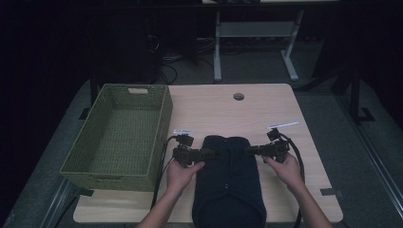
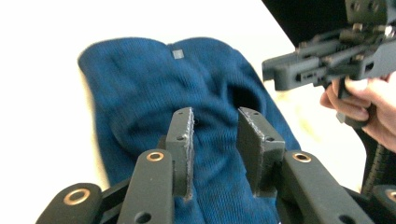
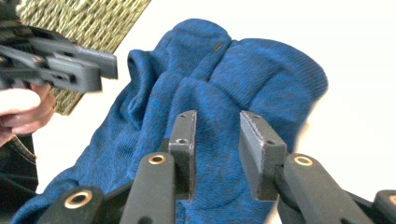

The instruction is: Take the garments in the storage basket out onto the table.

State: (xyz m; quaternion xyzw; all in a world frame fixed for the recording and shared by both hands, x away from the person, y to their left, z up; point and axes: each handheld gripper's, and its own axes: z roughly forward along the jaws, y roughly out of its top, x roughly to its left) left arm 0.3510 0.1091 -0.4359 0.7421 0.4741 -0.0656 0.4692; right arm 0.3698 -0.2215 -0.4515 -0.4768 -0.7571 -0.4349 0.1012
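Folded dark blue knitted garment [image 1: 229, 183] lay on pale wooden table [image 1: 209, 107], near your edge, between your hands, its far end rounded. Your left gripper [image 1: 215, 153] pointed inward over garment's left upper edge; jaws stood apart, nothing pinched, cloth under them. Your right gripper [image 1: 248, 151] faced it from opposite side, jaws likewise apart over knit, no fabric caught. Green woven rectangular basket [image 1: 121, 135] sat at table's left, well apart from garment.

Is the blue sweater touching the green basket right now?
Apart. In the high view a strip of bare table separates the sweater from the basket.
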